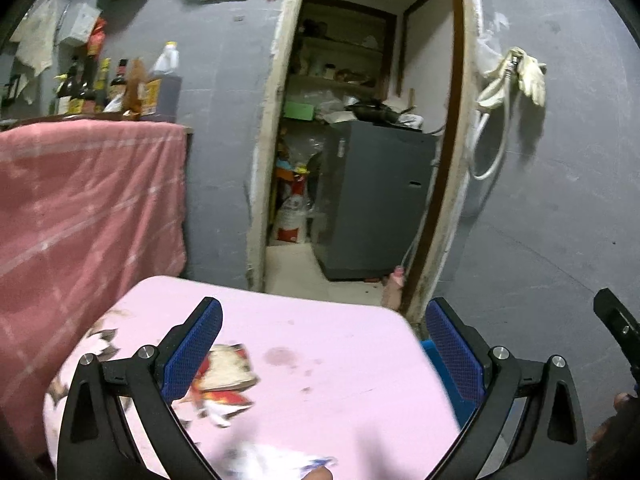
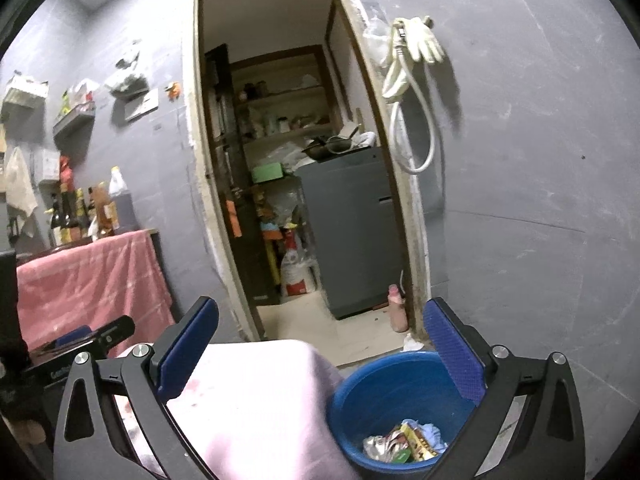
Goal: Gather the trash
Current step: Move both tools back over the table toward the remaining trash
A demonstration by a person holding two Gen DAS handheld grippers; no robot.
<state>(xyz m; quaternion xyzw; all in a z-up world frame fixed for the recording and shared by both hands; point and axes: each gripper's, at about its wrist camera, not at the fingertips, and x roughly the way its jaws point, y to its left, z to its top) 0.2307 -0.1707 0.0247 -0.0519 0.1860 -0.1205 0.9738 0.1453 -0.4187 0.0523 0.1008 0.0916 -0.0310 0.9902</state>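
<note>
Torn red-and-white wrapper (image 1: 224, 376), crumpled, near the left edge of the pink tabletop (image 1: 340, 360); more wrappers (image 2: 404, 442) heaped in the blue bucket (image 2: 360, 400) beside its right edge. Left gripper (image 1: 324, 356) and right gripper (image 2: 322, 360) spread wide, gripping nothing. Grey walls, open doorway (image 2: 280, 160) behind

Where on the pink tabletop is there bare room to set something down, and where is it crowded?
The pink tabletop is bare across its far and right part, between the red-and-white wrapper and the edge beside the blue bucket, apart from some dark stains. The left and near edges are crowded with torn scraps and crumpled white paper.
</note>
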